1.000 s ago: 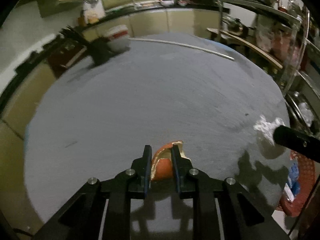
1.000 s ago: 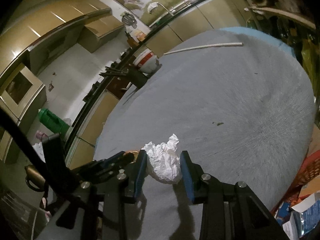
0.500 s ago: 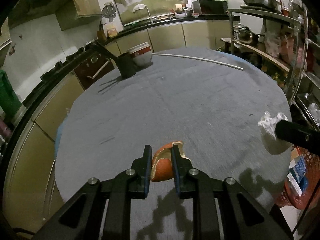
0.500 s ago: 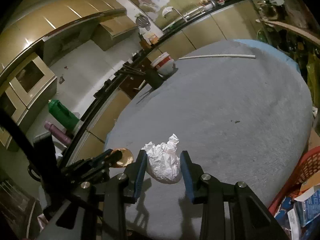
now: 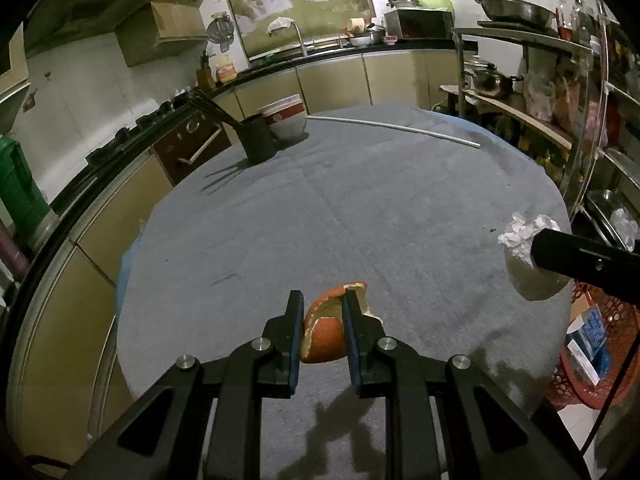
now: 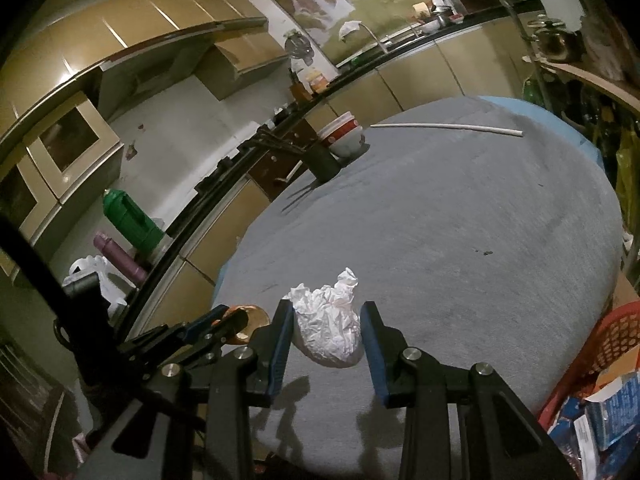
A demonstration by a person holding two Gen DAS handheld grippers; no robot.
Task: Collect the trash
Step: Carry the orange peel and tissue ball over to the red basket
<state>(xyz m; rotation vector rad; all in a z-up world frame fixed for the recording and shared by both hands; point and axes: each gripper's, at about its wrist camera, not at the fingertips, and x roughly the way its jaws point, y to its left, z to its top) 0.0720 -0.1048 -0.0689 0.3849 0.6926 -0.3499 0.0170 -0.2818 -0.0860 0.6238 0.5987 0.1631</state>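
Observation:
My left gripper (image 5: 321,312) is shut on a piece of orange peel (image 5: 326,330), held above the grey round table (image 5: 360,208). In the right wrist view my right gripper (image 6: 326,322) is shut on a crumpled white paper ball (image 6: 330,328), also lifted off the table. The left gripper (image 6: 234,318) with the orange peel (image 6: 256,316) shows at the left of that view. In the left wrist view the paper ball (image 5: 522,234) and a dark finger of the right gripper (image 5: 580,258) appear at the right edge.
A red mesh basket (image 5: 596,360) with boxes and paper stands on the floor right of the table. A black holder with sticks (image 5: 256,140), a white-and-red bowl (image 5: 286,120) and a white rod (image 5: 400,130) lie at the table's far side. Kitchen counters and shelves surround it.
Both grippers have risen and pulled back from the table with their loads held. More of the kitchen and the table's near edge have come into view.

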